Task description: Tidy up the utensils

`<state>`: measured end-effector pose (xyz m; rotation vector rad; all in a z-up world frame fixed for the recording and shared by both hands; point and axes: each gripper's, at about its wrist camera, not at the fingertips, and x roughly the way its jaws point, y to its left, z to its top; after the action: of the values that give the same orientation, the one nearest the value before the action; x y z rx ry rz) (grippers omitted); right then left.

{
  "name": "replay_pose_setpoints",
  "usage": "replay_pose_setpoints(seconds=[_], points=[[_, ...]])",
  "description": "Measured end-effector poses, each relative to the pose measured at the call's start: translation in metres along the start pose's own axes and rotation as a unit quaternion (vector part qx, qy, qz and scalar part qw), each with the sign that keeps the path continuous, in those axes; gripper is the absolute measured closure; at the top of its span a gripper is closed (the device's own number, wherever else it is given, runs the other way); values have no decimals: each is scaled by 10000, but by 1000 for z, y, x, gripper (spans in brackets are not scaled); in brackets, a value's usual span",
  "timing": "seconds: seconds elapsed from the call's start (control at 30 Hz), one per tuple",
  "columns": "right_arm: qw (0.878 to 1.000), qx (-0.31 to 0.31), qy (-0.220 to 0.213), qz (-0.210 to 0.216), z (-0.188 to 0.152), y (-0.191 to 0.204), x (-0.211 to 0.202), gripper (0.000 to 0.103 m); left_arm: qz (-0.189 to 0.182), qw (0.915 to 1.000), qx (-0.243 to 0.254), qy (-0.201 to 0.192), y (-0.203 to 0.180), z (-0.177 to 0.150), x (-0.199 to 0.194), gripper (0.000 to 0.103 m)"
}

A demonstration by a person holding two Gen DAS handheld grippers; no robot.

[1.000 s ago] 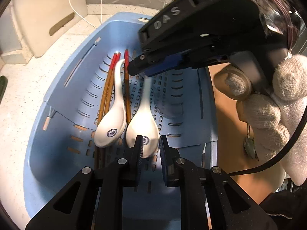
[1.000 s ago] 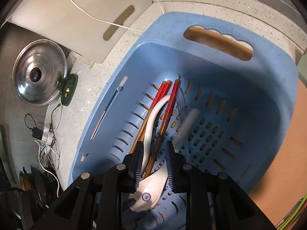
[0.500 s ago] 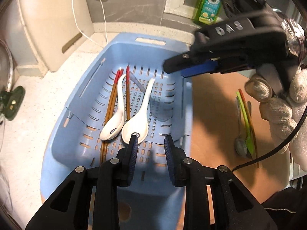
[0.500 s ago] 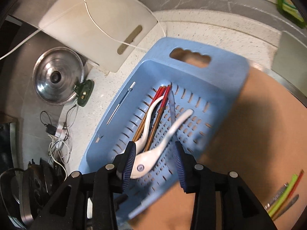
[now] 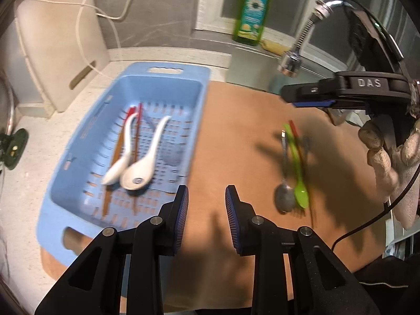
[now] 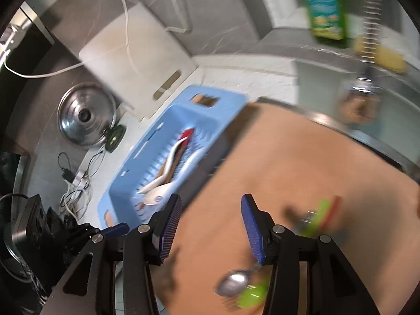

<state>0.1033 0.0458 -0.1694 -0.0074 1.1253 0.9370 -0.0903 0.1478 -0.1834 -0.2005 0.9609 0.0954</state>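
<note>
Over to the left of the left gripper [image 5: 206, 200], a blue slotted basket [image 5: 78, 141] is sitting on the speckled counter, and it seems to be serving as the collecting bin. Two white ceramic soup spoons [image 5: 143, 169] are lying inside it, bowls toward the gripper and handles pointing away, on top of red-tipped chopsticks [image 5: 136, 131], so like is lying with like and all pointing one way.

The left gripper is hanging empty above the brown mat [image 5: 236, 141], its jaws standing apart with nothing between them, just right of the basket's near corner.

Ahead and to the right of it, a metal spoon [image 5: 284, 197] and a green plastic spoon [image 5: 300, 194] are waiting side by side on the mat, with a red stick partly hidden under them; these look like the pieces not yet sorted.

The right gripper [image 6: 211, 221] is also spread wide and carrying nothing. In its own blurred view the two spoons are lying just below and to the right of its fingers, so I judge it is lining up for them.
</note>
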Motion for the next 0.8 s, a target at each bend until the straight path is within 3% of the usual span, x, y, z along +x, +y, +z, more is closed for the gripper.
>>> replay_pose_setpoints(seconds=[0.07, 0.37, 0.53, 0.7, 0.8], points=[[9998, 150, -120, -64, -9, -22, -16, 38, -76, 9999, 78, 57, -9, 2, 7, 76], [9960, 839, 6, -305, -43, -91, -40, 38, -422, 9960, 680, 397, -67, 8, 41, 76], [9913, 1277, 236, -228, -60, -116, -35, 38, -611, 9933, 813, 555, -86, 11, 57, 76], [9864, 1588, 422, -20, -69, -127, -24, 65, -736, 9909, 911, 667, -100, 10, 66, 76], [9863, 1569, 513, 72, -70, -125, -16, 72, -840, 9894, 988, 661, -110, 9, 65, 76]])
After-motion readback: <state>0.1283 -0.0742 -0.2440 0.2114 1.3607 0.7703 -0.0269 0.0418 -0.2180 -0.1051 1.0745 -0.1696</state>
